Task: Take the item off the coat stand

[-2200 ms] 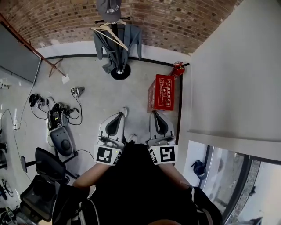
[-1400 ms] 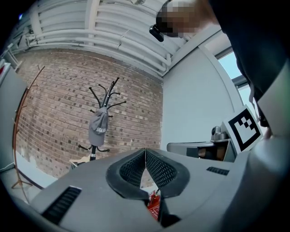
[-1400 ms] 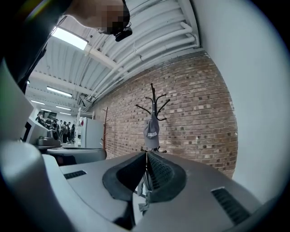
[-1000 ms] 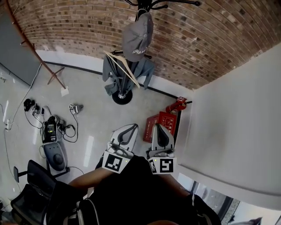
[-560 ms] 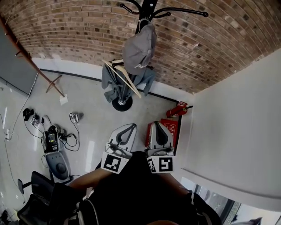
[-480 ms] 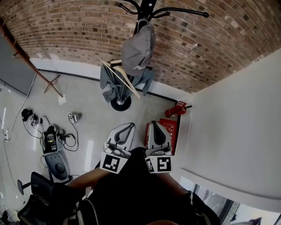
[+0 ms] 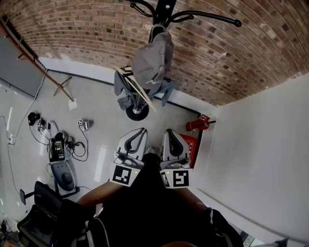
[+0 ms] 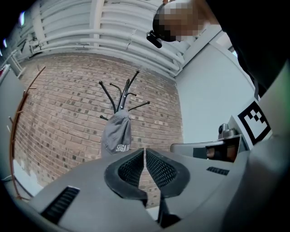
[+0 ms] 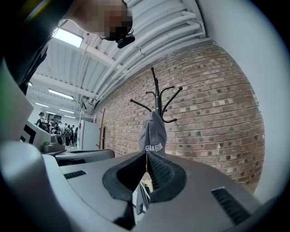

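From the head view, both hand-held grippers are held out side by side at waist level, the left hand-held gripper (image 7: 139, 132) and the right hand-held gripper (image 7: 170, 133) pointing at the brick wall. The grey cap (image 7: 152, 60) hangs on the coat stand (image 7: 163, 9) ahead of them and well apart, about midway between their two lines, so I'd judge neither hand clearly nearer. Only this view shows what is lower on the stand: a grey garment (image 7: 121, 89) on a wooden hanger (image 7: 140, 91), and the round base on the floor.

The left gripper view shows that gripper's jaws closed together with nothing between them. The cap (image 8: 117, 136) sits above and a little to the left of the jaw line, hanging lengthwise down from a hook.

The right gripper view shows jaws likewise pressed together and empty. Here the cap (image 9: 153, 131) hangs almost straight above the jaw tips, so this hand looks the more squarely lined up. Either pair would have to open and rise before gripping the dangling cap.
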`<state>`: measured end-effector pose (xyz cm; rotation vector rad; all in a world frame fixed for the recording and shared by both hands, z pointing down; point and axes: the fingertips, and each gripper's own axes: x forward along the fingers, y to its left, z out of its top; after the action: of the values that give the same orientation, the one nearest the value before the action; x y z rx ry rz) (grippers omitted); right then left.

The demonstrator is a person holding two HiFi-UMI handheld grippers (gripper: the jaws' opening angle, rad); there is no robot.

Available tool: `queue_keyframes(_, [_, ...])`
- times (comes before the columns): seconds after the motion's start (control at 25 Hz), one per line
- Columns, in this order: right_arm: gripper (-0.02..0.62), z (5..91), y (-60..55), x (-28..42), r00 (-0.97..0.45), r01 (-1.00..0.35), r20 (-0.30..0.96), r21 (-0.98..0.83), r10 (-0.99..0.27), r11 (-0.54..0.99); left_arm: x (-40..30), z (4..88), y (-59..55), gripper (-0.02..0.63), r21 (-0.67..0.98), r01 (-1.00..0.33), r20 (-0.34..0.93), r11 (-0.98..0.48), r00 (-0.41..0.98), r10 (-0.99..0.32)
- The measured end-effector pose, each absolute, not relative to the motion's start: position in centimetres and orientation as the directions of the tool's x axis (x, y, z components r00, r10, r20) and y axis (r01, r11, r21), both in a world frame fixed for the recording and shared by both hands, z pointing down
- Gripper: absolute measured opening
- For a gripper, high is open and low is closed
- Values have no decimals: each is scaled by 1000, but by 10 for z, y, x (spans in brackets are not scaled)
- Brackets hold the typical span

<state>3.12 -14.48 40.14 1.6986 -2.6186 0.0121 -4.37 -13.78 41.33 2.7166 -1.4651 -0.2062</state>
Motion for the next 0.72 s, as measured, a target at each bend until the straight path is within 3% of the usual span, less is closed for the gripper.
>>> queue_keyframes(0.2, [18,394,-172,34,-460,-888,-9,1,-888,460,-38,400,-168,21,82,-845,-116,-528,518,-847])
queue_keyframes(0.32, [18,395,-182,35,-500,-866,-2,-1,-866,500,-32,391,-186,123,126,-847,-140,-517,500,-854])
queue_keyframes(0.72, [18,406,-209,48,-588,-809,38,-26,-808,588,-25,366,-237,137,110,-888,-184,-446,423,-887])
